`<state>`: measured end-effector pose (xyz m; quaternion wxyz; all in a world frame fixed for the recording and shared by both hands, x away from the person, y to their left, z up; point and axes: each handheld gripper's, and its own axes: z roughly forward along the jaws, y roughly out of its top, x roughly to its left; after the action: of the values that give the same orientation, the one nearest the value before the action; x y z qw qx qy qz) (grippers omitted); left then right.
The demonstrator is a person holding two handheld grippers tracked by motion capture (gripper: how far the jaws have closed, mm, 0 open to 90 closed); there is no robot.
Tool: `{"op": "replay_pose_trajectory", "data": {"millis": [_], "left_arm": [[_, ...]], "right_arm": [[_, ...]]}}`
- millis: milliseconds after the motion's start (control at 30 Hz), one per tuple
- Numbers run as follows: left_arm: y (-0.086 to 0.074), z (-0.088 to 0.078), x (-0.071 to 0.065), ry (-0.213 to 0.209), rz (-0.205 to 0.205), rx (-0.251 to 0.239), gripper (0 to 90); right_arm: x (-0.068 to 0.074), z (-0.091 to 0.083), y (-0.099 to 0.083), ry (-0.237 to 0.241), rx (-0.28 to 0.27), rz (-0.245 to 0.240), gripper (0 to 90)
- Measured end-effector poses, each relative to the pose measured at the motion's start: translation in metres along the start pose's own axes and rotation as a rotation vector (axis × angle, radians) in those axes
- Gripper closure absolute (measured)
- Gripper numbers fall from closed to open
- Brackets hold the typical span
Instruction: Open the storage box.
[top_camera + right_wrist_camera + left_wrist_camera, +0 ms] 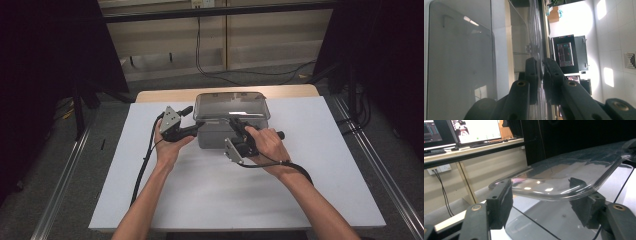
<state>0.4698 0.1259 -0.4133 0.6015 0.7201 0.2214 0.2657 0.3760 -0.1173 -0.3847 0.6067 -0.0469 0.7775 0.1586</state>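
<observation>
Lid (231,106): clear, raised over the grey box (216,136) near the table's (320,165) far edge.
Right gripper (235,123): I've clamped it on the lid's front rim.
Left gripper (196,125): jaws apart around the lid's left edge, not gripping.
Advice: I'd close left squarely, then lift level.

Both bare forearms come up from the near edge of the table toward its far middle. The left hand (167,147) holds the left gripper (196,129) level, pointing right, its jaws parted with the lid's (564,178) rim lying between the pads (501,202), not pressed. The right hand (267,145) holds the right gripper (234,122) pointing away, wrist rolled sideways, its jaws pinched tight on the lid's thin edge.
</observation>
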Motion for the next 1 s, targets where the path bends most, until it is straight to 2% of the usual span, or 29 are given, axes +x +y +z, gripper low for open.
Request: {"op": "replay_pose_trajectory", "data": {"millis": [67, 167, 467, 567, 600, 700, 800, 867, 1000], "left_arm": [[0.0000, 0.0007, -0.0007, -0.003, 0.021, 0.001, 38.3], [-0.0003, 0.0020, -0.0012, -0.001, 0.027, -0.004, 39.5], [-0.0007, 0.0056, 0.0017, 0.005, 0.100, -0.014, 42.0], [-0.0013, 0.0077, 0.0017, 0.003, 0.095, -0.037, 42.0], [-0.0009, 0.0080, 0.0019, 0.004, 0.110, -0.033, 41.9], [-0.0006, 0.0093, 0.0007, -0.001, 0.115, -0.044, 41.7], [0.0007, 0.0097, 0.0014, 0.005, 0.116, -0.053, 44.7], [0.0018, 0.0092, 0.0020, 0.006, 0.129, -0.049, 47.1], [0.0010, 0.0098, 0.0019, 0.012, 0.124, -0.040, 46.0]], "right_arm": [[0.0001, 0.0000, 0.0000, 0.000, 0.000, 0.000, 82.1], [0.0005, 0.0003, -0.0001, 0.002, 0.001, -0.001, 81.9], [0.0012, 0.0008, 0.0003, 0.009, -0.001, 0.000, 81.5], [0.0013, 0.0008, 0.0002, 0.012, -0.001, 0.002, 81.4], [0.0014, 0.0011, 0.0003, 0.014, -0.002, 0.000, 81.4], [0.0010, 0.0014, 0.0004, 0.014, -0.001, 0.003, 81.3], [0.0000, 0.0014, 0.0003, 0.010, -0.002, 0.006, 81.4], [-0.0012, 0.0015, 0.0004, 0.007, -0.008, 0.007, 81.4], [-0.0011, 0.0019, -0.0001, 0.009, -0.006, 0.018, 79.4]]}}
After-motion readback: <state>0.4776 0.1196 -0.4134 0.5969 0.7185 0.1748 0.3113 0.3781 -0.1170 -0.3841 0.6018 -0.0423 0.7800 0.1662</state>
